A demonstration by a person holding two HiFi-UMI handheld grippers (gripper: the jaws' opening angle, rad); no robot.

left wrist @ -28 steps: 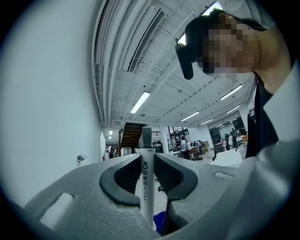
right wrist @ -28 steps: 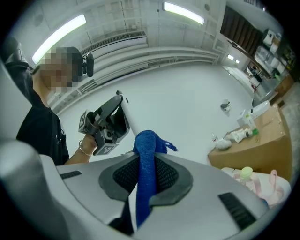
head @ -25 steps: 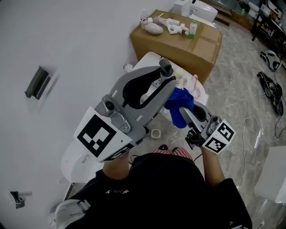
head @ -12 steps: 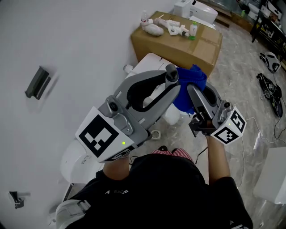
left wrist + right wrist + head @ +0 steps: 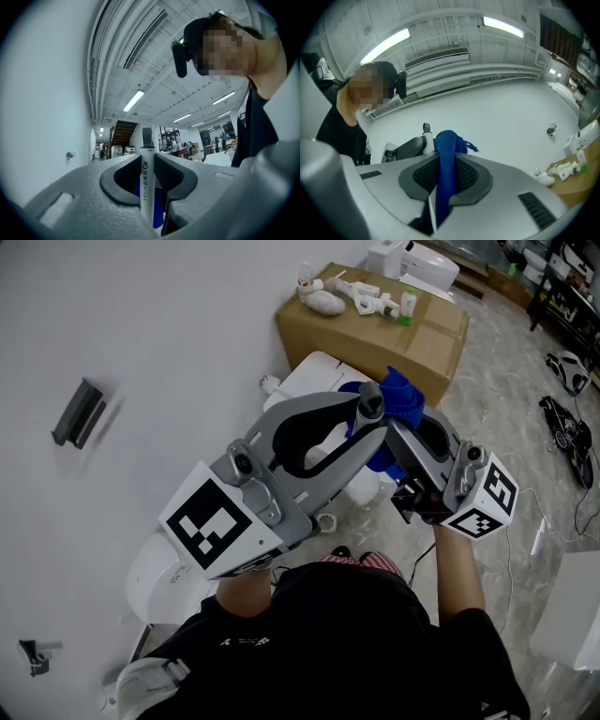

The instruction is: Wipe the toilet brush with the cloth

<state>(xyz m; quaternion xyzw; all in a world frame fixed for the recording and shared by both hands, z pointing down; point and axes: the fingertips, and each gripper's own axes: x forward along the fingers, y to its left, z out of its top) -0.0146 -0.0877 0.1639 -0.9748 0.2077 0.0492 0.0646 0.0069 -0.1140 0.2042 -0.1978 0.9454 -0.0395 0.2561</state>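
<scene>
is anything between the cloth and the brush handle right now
Nothing visible stands between them. The right gripper is shut on the blue cloth, which sits right beside the toilet brush handle clamped in the left gripper. The cloth seems to touch the handle, with no object between.

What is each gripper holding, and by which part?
Left gripper: the toilet brush, by its white handle near the grey end. Right gripper: the blue cloth, pinched along a bunched fold.

Left tongs (image 5: 364,413) clamped on brush handle (image 5: 146,187), right tongs (image 5: 401,427) pinching cloth (image 5: 445,178), both tilted upward, tips close together
</scene>
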